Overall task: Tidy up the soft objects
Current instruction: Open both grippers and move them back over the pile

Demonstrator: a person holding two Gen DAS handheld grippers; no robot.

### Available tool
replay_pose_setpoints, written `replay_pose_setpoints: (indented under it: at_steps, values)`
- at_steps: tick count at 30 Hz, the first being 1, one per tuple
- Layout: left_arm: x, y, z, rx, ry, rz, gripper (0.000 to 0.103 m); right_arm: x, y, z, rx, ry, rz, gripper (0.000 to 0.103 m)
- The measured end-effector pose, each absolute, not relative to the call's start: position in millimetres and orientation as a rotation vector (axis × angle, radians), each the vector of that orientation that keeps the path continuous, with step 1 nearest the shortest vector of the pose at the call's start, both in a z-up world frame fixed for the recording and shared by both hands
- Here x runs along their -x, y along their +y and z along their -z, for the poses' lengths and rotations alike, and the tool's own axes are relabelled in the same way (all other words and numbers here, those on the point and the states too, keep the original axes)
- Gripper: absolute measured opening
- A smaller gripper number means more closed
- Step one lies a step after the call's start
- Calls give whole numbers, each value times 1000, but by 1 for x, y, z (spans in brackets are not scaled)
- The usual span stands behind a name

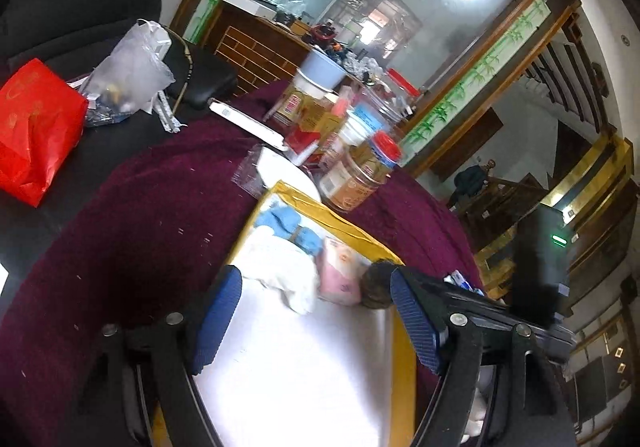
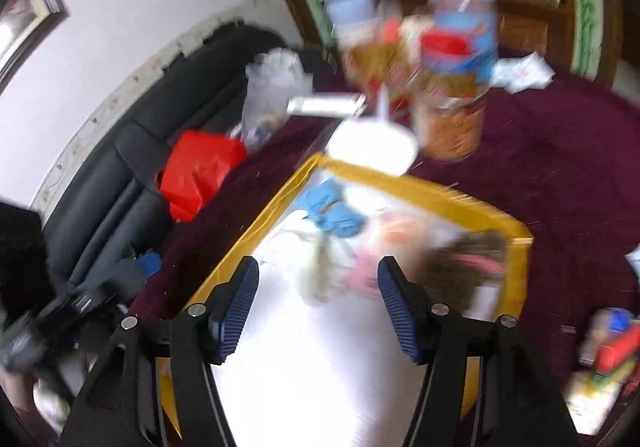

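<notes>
A white tray with a yellow rim (image 1: 344, 225) lies on a maroon cloth. At its far end lie a blue soft piece (image 1: 288, 225), a crumpled white cloth (image 1: 288, 271), a pink soft pack (image 1: 342, 271) and a dark furry item (image 1: 378, 285). My left gripper (image 1: 315, 273) hovers over the tray, open, with nothing between its blue pads. In the blurred right wrist view my right gripper (image 2: 318, 265) also stands open and empty above the tray rim (image 2: 400, 179), just short of the white cloth (image 2: 320, 267), blue piece (image 2: 332, 211), pink pack (image 2: 364, 271) and furry item (image 2: 460, 267).
Jars with red lids (image 1: 360, 171) and boxes crowd the cloth beyond the tray, beside a white dish (image 1: 280, 167). A red bag (image 1: 36, 127) and a clear plastic bag (image 1: 128, 75) sit on a black sofa (image 2: 120, 175) at the left. More packets (image 2: 608, 351) lie at the right.
</notes>
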State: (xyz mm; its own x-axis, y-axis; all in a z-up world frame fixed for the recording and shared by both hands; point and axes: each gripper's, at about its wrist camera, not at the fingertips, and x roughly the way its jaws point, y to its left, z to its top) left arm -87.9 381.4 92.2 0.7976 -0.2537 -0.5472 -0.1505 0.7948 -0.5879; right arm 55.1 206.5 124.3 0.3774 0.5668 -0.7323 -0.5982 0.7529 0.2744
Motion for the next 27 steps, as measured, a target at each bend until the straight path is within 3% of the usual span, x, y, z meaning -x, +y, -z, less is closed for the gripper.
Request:
replay_pose_setpoints:
  at_steps: [1, 3, 5, 6, 15, 27]
  values:
    - [88, 377, -93, 658, 659, 68, 80, -48, 194, -132, 48, 874, -725, 65]
    - [87, 361, -96, 641, 666, 94, 80, -30, 155, -149, 71, 739, -635, 84]
    - [84, 344, -99, 619, 675, 116, 83, -10, 108, -159, 72, 600, -514, 97]
    - [82, 334, -101, 609, 680, 130, 84, -5, 88, -161, 59, 558, -461, 100]
    - [60, 207, -97, 459, 790, 285, 87, -14, -93, -127, -218, 632, -183, 99]
    - [28, 81, -56, 309, 962, 301, 87, -10, -154, -87, -389, 635, -216, 99]
